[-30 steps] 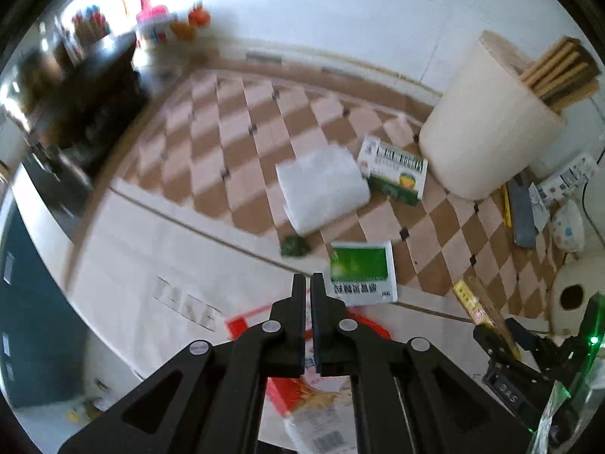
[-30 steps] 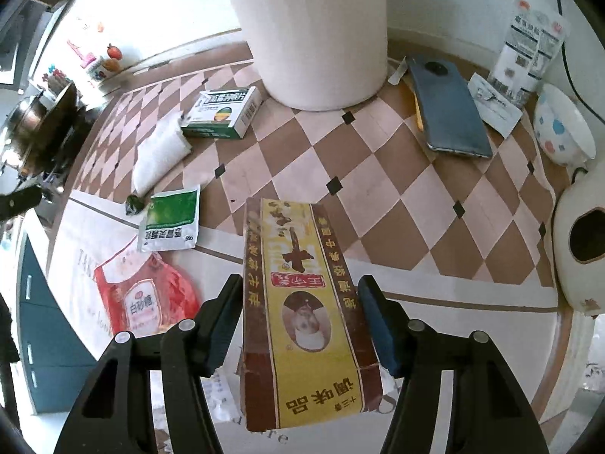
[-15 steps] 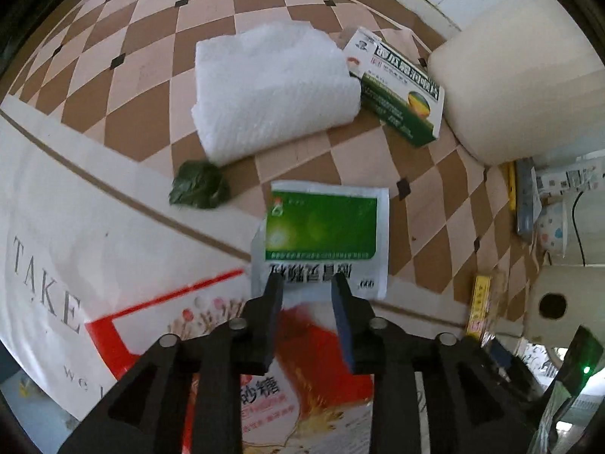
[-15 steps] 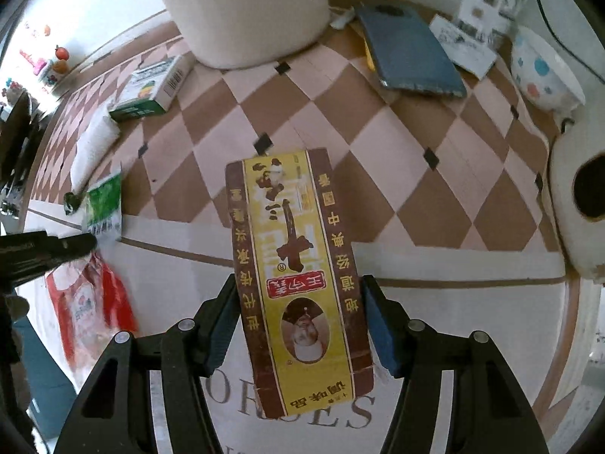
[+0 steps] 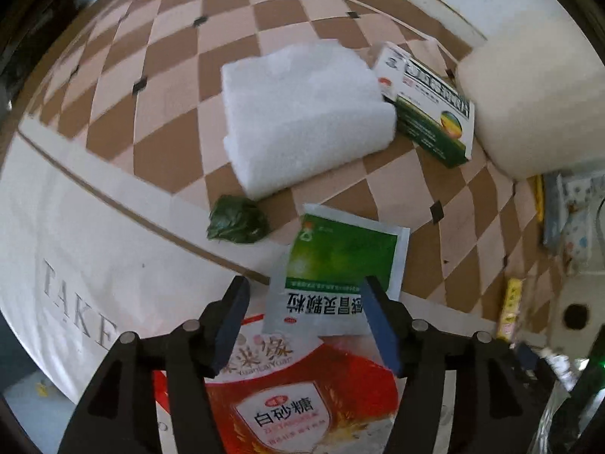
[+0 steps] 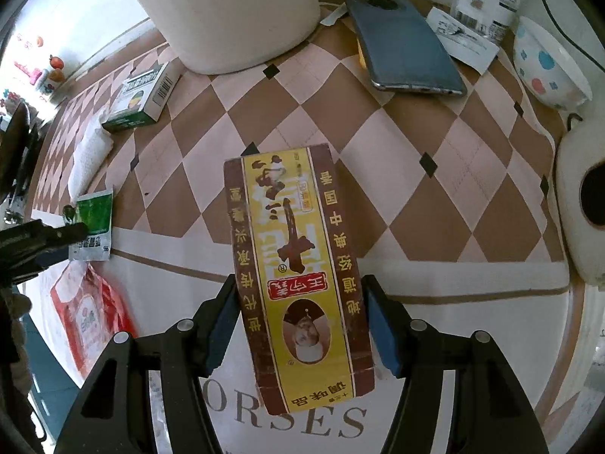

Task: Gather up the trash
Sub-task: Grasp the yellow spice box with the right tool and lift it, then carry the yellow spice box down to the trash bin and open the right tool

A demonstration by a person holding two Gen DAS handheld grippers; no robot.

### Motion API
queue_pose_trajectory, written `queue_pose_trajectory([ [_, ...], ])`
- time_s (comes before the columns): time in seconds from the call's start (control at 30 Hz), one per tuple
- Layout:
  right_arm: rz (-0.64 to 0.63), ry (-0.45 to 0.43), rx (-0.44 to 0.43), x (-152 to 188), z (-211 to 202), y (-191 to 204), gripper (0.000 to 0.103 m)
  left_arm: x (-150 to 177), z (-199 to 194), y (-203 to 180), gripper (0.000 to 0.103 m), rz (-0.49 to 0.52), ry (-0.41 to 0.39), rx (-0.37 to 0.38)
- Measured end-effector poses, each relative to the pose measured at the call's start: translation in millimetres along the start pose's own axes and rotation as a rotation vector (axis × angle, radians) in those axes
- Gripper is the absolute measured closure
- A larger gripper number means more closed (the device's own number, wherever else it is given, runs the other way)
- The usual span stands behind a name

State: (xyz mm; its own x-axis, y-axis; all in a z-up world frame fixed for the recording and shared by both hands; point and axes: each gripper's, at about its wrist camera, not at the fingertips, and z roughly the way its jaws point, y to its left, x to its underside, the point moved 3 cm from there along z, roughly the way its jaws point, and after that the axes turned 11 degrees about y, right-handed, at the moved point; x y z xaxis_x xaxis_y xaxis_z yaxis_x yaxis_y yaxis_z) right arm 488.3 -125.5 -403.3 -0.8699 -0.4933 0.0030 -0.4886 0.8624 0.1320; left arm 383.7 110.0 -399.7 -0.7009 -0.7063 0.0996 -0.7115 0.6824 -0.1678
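I see a tablecloth (image 5: 177, 87) checkered brown and pink, a green-and-white sachet (image 5: 336, 265), a red-and-white sugar bag (image 5: 298, 397), a yellow-and-brown box (image 6: 298, 287), a white bowl (image 6: 548, 68) with blue dots, and a white foam sheet (image 5: 302, 113).

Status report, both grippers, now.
Left gripper open, jaws either side of green sachet. Right gripper shut on yellow box. Sachet overlaps red sugar bag; crumpled green wrapper beside it.

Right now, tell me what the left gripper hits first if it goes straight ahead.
Most likely the green sachet: the open left gripper straddles its near edge. Beyond it lie bare tablecloth and the white towel; depth is unclear.
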Motion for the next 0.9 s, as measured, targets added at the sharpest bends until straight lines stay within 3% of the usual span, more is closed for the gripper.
queue_pose_trajectory([
  [0.13, -0.015, 0.004, 0.013, -3, 2, 4, 0.032, 0, 3, -23, 0.052, 0.082, -0.038, -0.129],
  [0.17, -0.027, 0.004, 0.032, -3, 2, 7, 0.032, 0, 2, -28, 0.069, 0.106, -0.06, -0.173],
  [0.2, -0.04, 0.004, 0.049, -3, 3, 10, 0.032, 1, 0, -33, 0.093, 0.12, -0.075, -0.182],
  [0.23, -0.054, 0.002, 0.067, -3, 4, 13, 0.032, 0, -1, -37, 0.103, 0.135, -0.077, -0.203],
  [0.37, -0.109, -0.029, 0.134, -2, 5, 22, 0.043, 2, -13, -44, 0.103, 0.164, -0.125, -0.26],
  [0.7, -0.061, -0.082, 0.047, 6, -22, 20, 0.043, 31, -100, -33, 0.103, 0.123, -0.296, -0.235],
  [0.9, -0.104, -0.125, 0.0, 10, -55, 45, 0.043, 45, -138, 19, 0.103, 0.063, -0.359, -0.213],
])
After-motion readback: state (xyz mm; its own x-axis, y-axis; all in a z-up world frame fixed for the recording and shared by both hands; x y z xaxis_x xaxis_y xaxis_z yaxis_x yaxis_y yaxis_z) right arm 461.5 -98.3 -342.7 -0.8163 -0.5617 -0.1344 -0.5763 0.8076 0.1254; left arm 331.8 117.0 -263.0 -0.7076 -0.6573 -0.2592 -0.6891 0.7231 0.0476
